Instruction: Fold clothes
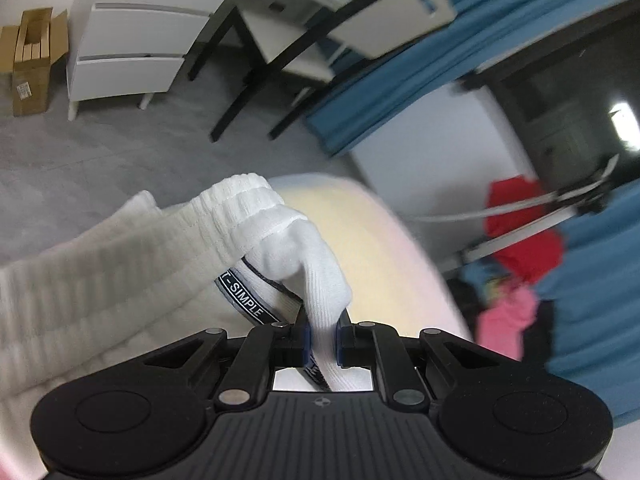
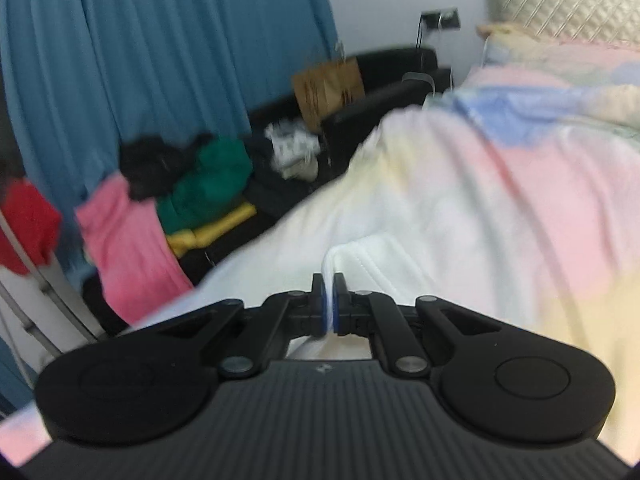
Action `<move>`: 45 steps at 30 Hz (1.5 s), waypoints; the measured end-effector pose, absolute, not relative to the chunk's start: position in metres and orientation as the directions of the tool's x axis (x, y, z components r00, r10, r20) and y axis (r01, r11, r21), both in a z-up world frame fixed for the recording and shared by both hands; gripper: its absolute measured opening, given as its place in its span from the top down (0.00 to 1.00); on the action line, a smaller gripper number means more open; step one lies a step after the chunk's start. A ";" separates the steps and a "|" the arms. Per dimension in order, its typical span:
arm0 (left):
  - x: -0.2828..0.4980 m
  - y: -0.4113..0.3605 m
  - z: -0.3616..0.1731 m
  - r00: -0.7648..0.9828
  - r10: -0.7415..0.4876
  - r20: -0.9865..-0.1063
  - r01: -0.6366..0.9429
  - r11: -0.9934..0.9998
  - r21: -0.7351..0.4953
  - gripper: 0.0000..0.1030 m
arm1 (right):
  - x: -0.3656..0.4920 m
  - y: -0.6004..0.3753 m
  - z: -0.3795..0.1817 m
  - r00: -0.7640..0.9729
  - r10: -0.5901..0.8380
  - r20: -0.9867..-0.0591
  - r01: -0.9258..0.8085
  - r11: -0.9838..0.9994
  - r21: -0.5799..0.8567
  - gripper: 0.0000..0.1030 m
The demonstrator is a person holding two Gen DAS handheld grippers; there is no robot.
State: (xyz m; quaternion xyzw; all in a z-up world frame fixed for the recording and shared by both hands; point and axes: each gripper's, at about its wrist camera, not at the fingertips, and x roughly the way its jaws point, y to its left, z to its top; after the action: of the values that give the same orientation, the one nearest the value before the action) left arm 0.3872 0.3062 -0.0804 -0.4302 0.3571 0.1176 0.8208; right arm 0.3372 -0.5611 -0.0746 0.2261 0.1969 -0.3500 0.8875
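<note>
Right now both my tongs are pinched on the white garment (image 1: 132,264): my left gripper (image 1: 323,338) grips a fold of ribbed cloth near the elastic waistband, with the printed drawstring (image 1: 244,300) trailing beside the pads, and my right gripper (image 2: 329,304) is closed on a thin stitched edge of the same white cloth. The garment hangs and drapes over the bed (image 2: 500,184), stretched away from my left tongs toward the near edge of the bed; how much of it lies flat I cannot tell, as both views are blurred.

I judge I am carrying or spreading it between the two grips; whether this opens it out or brings one half over the other, the views do not settle. To do it well I would keep both pinches firm, hold the two edges level over the bed, and keep the cloth taut enough that no crease sets. The drawstring could snag in my left pads, so I would watch it.
</note>
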 end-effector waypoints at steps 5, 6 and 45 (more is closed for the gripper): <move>0.421 0.296 -0.099 0.688 -0.072 -0.722 -0.518 0.648 -0.558 0.84 | 0.320 -0.561 -0.073 0.710 -0.495 -0.501 0.681 0.663 0.310 0.91; 0.421 0.296 -0.099 0.689 -0.075 -0.721 -0.514 0.651 -0.559 0.82 | 0.316 -0.561 -0.072 0.717 -0.487 -0.499 0.675 0.665 0.320 0.90; 0.244 0.284 -0.144 0.852 -0.093 -0.515 -0.455 0.353 -0.817 0.27 | 0.168 -0.574 -0.178 0.933 -0.016 -0.361 0.349 0.298 0.889 0.41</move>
State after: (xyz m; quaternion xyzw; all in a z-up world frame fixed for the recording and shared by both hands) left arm 0.2435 0.2839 -0.1441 -0.5569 0.2460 0.1154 0.7849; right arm 0.1678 -0.5739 -0.1780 0.5811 0.1432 -0.1151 0.7928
